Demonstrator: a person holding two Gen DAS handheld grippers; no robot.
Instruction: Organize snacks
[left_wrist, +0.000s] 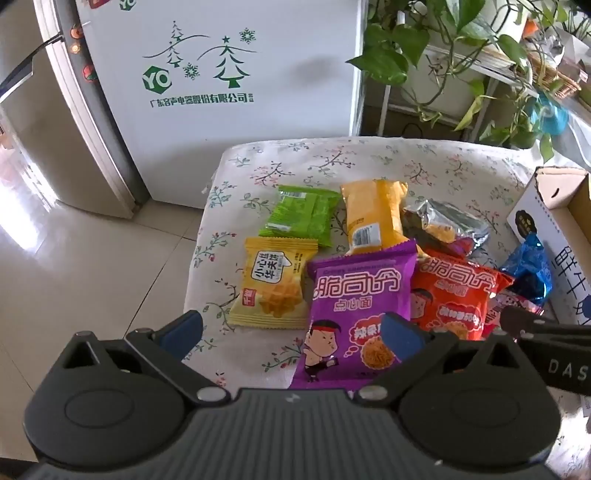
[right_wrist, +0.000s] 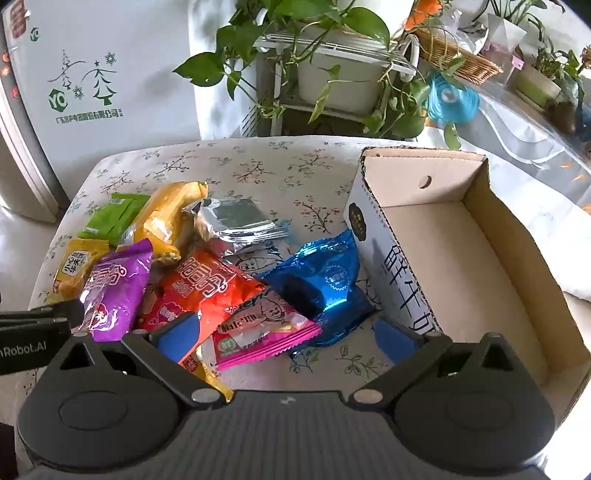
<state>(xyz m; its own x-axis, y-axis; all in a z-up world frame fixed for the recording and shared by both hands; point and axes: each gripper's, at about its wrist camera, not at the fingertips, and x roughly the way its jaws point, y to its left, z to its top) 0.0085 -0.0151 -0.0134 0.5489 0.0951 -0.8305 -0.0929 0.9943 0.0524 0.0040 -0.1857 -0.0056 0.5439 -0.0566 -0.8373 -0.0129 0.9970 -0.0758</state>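
Both my grippers spread wide over the snack pile, holding nothing.

My left gripper (left_wrist: 291, 330) hangs above the purple noodle packet (left_wrist: 356, 295); my right gripper (right_wrist: 291, 332) above the pink packet (right_wrist: 258, 332), beside the empty cardboard box (right_wrist: 517, 236).

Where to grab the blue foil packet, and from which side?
Right gripper, open, comes from above onto the blue foil packet, pinching its puffed middle. It lies flat beside the cardboard box; the pink packet overlaps its left corner.
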